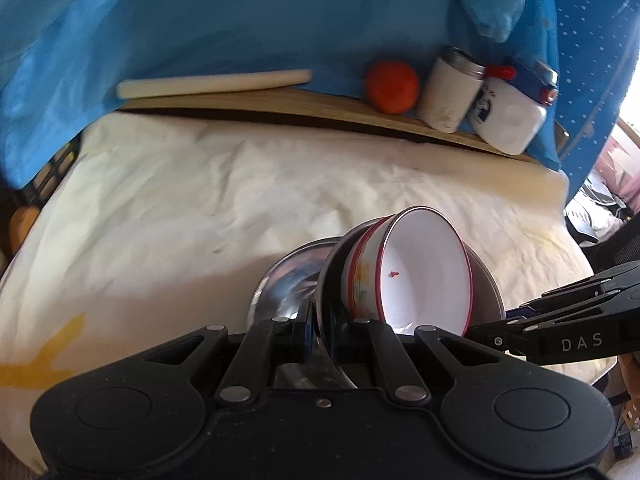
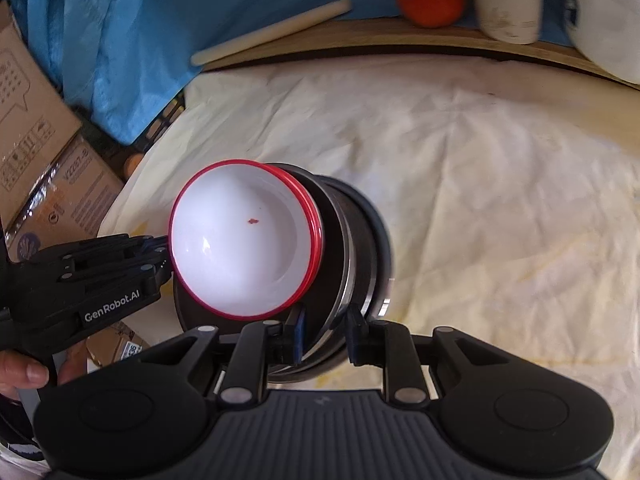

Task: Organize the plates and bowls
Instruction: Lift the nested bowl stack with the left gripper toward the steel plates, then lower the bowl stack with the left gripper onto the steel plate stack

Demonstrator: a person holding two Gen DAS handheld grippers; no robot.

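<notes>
Left wrist: wrinkled cream cloth (image 1: 224, 200), blue backdrop (image 1: 240, 20).

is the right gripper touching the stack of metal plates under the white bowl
Touching. In the right wrist view the right gripper has its fingers pressed on either side of the metal plates' rims, no gap showing; the white bowl sits in the stack.

On the shelf (image 1: 280, 100): stick (image 1: 214, 82), orange ball (image 1: 392, 86), white cup (image 1: 450, 88), white bottle (image 1: 510, 114). Behind, blue cloth (image 1: 240, 20). Below, cream sheet (image 1: 200, 200). Cardboard boxes (image 2: 36, 120) at left.
</notes>
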